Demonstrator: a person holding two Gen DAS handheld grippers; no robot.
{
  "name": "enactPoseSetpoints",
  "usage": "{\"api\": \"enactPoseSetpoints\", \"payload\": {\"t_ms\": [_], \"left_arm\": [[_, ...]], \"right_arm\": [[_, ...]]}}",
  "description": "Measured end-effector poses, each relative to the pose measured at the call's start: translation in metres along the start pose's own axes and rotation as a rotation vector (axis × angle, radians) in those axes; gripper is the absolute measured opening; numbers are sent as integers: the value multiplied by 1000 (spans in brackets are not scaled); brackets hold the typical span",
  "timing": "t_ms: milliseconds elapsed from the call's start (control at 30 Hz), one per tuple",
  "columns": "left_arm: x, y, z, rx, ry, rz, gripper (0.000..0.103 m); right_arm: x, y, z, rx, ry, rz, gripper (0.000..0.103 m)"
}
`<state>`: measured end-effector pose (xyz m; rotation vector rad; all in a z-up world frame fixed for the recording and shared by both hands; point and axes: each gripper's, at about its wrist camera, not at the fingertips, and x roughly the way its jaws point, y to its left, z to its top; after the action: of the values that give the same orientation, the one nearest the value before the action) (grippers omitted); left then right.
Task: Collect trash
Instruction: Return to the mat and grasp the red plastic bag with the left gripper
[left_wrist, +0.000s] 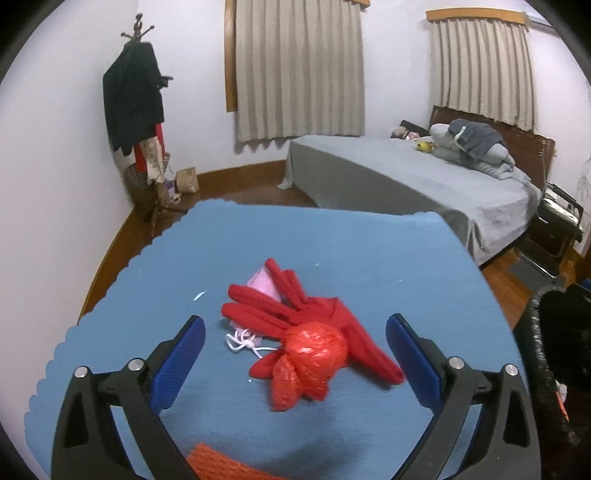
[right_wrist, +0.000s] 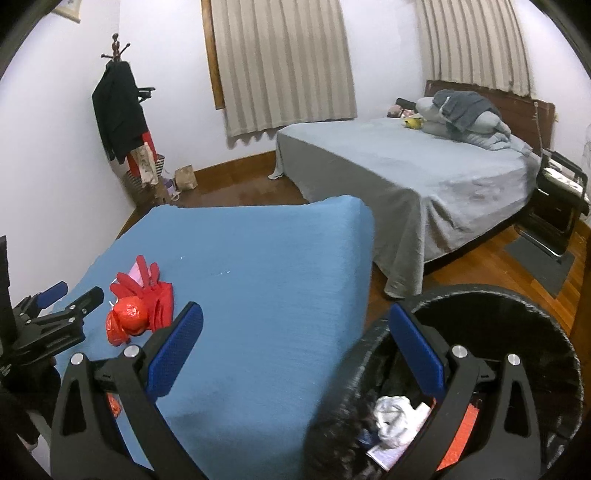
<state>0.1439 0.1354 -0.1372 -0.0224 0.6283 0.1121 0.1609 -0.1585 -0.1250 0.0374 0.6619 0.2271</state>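
My left gripper (left_wrist: 295, 345) is spread wide and empty, its blue pads either side of a red plastic bag (left_wrist: 308, 363) that lies bunched on the blue desk (left_wrist: 332, 243), touching red gloves (left_wrist: 295, 310). My right gripper (right_wrist: 295, 341) is likewise released, one finger over the desk edge, the other over the black trash bin (right_wrist: 535, 306), with crumpled white paper (right_wrist: 393, 413) in the bin.

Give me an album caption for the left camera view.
Open left gripper poised over a red bag and red gloves.
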Motion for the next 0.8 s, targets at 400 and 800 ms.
{"api": "enactPoseSetpoints", "payload": {"t_ms": [400, 800], "left_arm": [[40, 5, -14, -9, 100, -25, 88], [60, 3, -18, -16, 167, -74, 49]], "right_arm": [[32, 18, -3, -24, 49, 22, 98], [45, 20, -3, -32, 67, 18, 98]]}}
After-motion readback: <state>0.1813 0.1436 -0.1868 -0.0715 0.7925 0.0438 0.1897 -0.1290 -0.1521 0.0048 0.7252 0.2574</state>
